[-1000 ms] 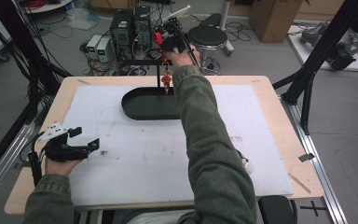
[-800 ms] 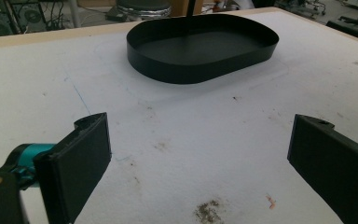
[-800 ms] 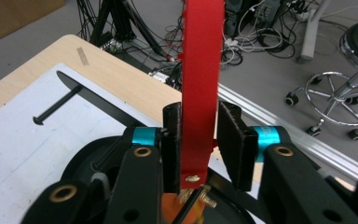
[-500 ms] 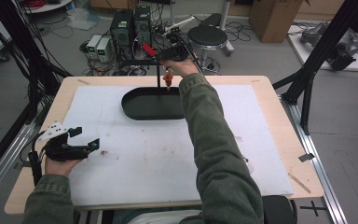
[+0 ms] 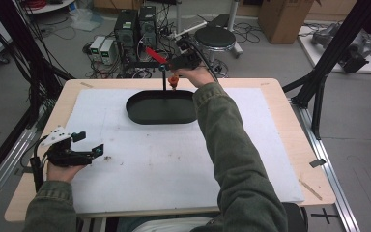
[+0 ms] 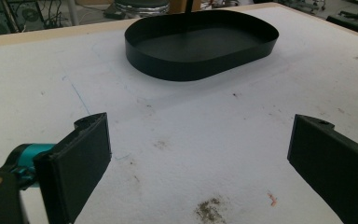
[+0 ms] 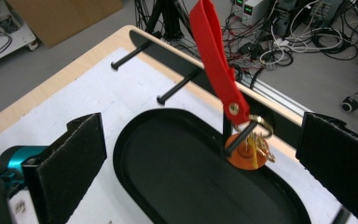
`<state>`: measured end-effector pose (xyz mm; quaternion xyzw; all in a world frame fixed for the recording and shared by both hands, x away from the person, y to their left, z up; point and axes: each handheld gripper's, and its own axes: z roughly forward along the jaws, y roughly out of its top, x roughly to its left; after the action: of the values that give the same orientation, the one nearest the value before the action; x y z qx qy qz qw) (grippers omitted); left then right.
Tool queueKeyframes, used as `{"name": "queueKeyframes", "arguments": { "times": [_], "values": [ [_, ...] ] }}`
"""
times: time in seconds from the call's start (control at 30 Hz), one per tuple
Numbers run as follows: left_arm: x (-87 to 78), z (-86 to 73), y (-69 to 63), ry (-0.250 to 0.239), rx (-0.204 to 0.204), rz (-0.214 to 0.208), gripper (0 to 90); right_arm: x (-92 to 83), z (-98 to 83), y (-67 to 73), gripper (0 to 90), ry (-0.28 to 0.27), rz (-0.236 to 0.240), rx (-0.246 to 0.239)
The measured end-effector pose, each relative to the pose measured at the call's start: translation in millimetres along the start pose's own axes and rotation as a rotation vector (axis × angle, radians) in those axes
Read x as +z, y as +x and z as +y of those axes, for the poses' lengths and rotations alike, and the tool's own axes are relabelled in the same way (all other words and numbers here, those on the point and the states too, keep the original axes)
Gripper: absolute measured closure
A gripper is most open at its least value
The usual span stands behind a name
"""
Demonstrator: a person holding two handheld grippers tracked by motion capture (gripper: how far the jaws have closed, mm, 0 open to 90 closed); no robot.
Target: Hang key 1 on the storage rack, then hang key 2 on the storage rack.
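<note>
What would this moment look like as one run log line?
right gripper: open, by hook rack | red-strap keychain: hung on peg, unheld | left gripper: open, over white mat | black tray: empty

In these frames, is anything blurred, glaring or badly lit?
High view: soft and slightly blurred, with even light and no glare. Left gripper view: the black tray is sharp, with faint shadows. Right gripper view: the red strap is crisp; the near tongs look slightly soft.

grey floor [image 5: 352, 125], black stool [image 5: 214, 36], cardboard box [image 5: 279, 13]
</note>
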<state>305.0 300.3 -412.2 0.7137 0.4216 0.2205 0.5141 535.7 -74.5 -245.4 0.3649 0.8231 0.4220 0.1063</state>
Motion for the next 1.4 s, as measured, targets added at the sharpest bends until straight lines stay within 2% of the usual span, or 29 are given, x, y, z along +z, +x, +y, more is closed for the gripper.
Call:
{"name": "queueKeyframes", "arguments": {
  "times": [0.13, 0.33, 0.37, 0.57, 0.67, 0.83, 0.9, 1.07, 1.13, 1.2, 1.4],
  "values": [
    [0.5, 0.1, 0.2, 0.009, 0.006, -0.002, 6.5, -7.1, -14.0, -3.0, 0.7, -0.002, -0.029, -0.016],
    [2.6, 0.2, -0.1, 0.013, 0.007, -0.004, 6.5, -23.4, -41.3, -16.2, 0.6, -0.023, -0.029, 0.016],
    [2.7, 0.3, -0.1, 0.016, 0.009, -0.003, 6.5, -26.8, -45.0, -18.9, 0.6, -0.013, -0.025, 0.026],
    [3.7, 0.5, -0.4, 0.023, 0.013, -0.003, 6.5, -48.7, -65.6, -33.0, 0.7, -0.059, -0.020, 0.068],
    [3.3, 0.3, -1.0, 0.028, 0.015, -0.001, 6.5, -62.1, -76.3, -38.2, 0.6, -0.075, -0.025, 0.070],
    [1.6, 0.6, -1.8, 0.026, 0.015, 0.004, 6.5, -73.2, -86.0, -42.4, 0.6, -0.094, -0.023, 0.074],
    [2.2, 0.7, -1.7, 0.031, 0.020, 0.004, 6.5, -78.5, -88.6, -42.0, 0.6, -0.091, -0.026, 0.062],
    [3.6, 0.4, -1.1, 0.035, 0.017, 0.000, 6.5, -91.8, -98.6, -38.0, 0.6, -0.130, -0.012, 0.048],
    [3.4, 0.2, -1.4, 0.033, 0.015, 0.000, 6.5, -95.4, -103.6, -37.4, 0.6, -0.140, -0.022, 0.041],
    [3.1, 0.3, -1.5, 0.035, 0.016, 0.000, 6.5, -97.9, -106.4, -39.0, 0.6, -0.119, -0.035, 0.039],
    [3.6, 0.2, -2.1, 0.039, 0.019, 0.001, 6.5, -106.6, -117.2, -38.3, 0.6, -0.138, -0.026, 0.038]
  ]
}}
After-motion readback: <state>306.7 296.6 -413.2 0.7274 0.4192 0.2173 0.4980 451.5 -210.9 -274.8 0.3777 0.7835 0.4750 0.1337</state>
